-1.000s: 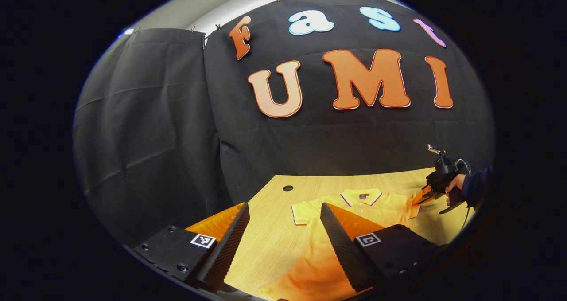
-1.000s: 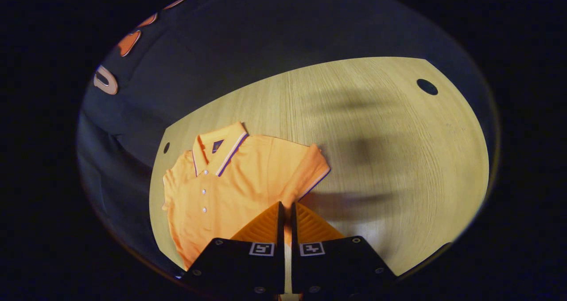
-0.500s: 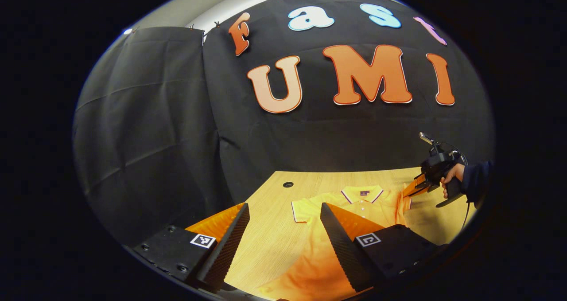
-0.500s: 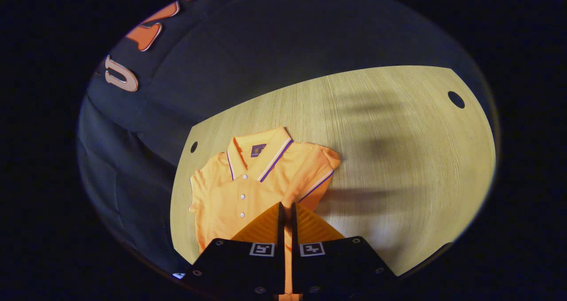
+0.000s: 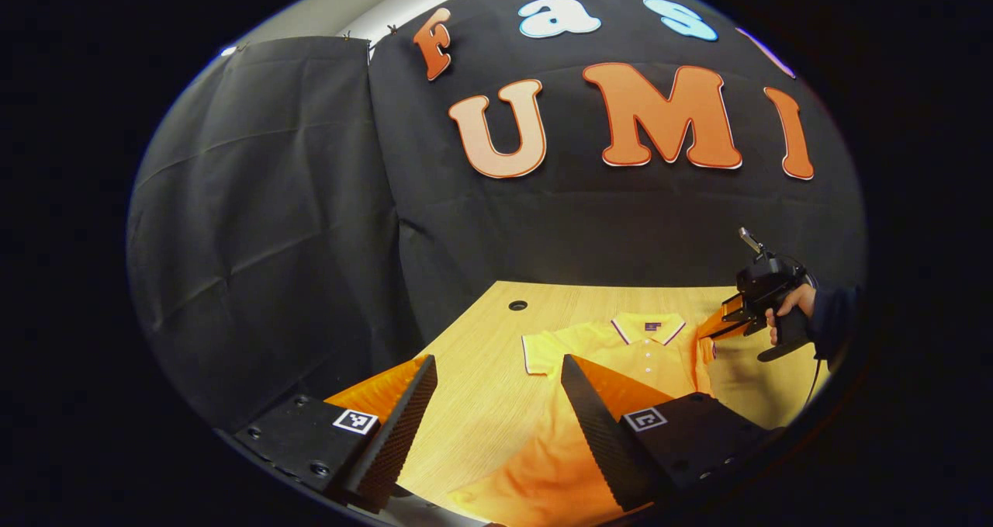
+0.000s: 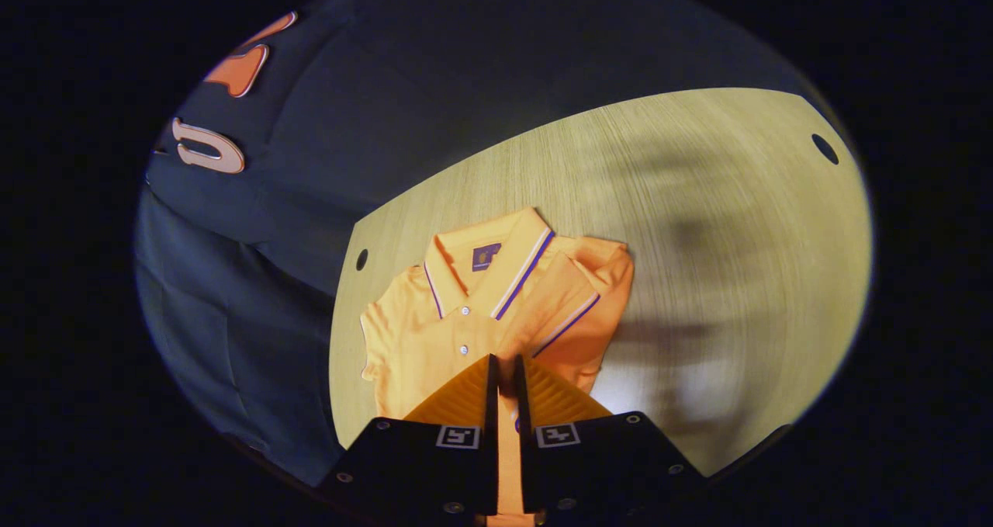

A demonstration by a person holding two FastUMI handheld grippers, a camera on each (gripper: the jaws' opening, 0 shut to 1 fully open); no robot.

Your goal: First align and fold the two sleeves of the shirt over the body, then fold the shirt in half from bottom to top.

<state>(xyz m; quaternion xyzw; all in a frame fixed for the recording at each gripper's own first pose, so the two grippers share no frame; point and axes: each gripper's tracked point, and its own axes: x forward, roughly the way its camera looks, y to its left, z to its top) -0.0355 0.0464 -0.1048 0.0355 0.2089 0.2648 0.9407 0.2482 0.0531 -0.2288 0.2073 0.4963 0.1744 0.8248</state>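
An orange polo shirt (image 6: 434, 333) lies face up on the wooden table (image 6: 698, 201), collar (image 6: 496, 263) toward the wall. My right gripper (image 6: 504, 360) is shut on the shirt's right sleeve (image 6: 574, 302), which is lifted and doubled inward over the chest. In the left gripper view the shirt (image 5: 636, 348) lies ahead, with the right gripper (image 5: 717, 327) at its far shoulder, held by a hand (image 5: 787, 303). My left gripper (image 5: 498, 364) hovers open above the shirt's lower left side and holds nothing. The other sleeve (image 5: 539, 352) lies flat.
The table (image 5: 481, 403) has a small round hole (image 5: 517, 306) near the back and two more (image 6: 361, 259) (image 6: 825, 148) in the right gripper view. Black cloth walls close in behind and to the left. Bare wood spreads to the right of the shirt.
My right gripper has carried the sleeve inward toward the collar, so it now folds over the chest. The left gripper has stayed open in about the same place.
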